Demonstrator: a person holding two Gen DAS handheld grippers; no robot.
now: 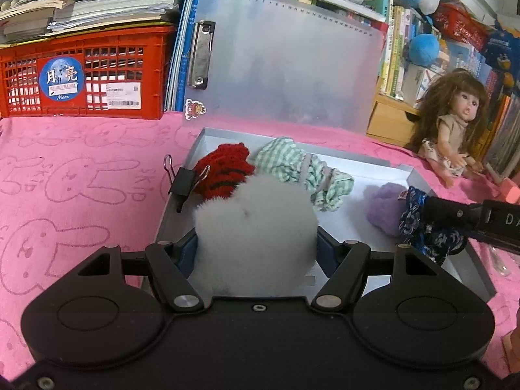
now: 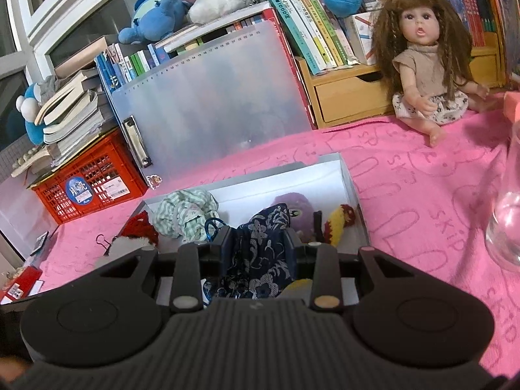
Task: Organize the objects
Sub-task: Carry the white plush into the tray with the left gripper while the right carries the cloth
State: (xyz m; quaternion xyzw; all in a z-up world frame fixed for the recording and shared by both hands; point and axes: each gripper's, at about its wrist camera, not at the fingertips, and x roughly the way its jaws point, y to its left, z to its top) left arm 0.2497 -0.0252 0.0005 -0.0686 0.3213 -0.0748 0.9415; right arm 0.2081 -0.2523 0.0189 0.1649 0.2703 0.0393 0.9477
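Your shallow box [image 1: 419, 170] holds one red knit piece [image 1: 224, 169], one green checked cloth [image 1: 292, 169], one purple toy [image 1: 383, 208] (fuzzy). Left gripper [image 1: 256, 247] clamps a white pompom [image 1: 253, 227]; right gripper [image 2: 258, 243] pinches a navy floral cloth [image 2: 260, 247].

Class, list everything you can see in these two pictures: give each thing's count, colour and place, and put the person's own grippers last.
box: one, white, on the pink cloth
binder clip: one, black, on the box's left wall
red knit, green checked cloth, purple plush: one each, inside the box
doll: one, brown-haired, sitting by the books
crate: one, red, under stacked books
glass: one, clear, far right
left gripper: holds white fluffy ball
right gripper: holds navy floral cloth
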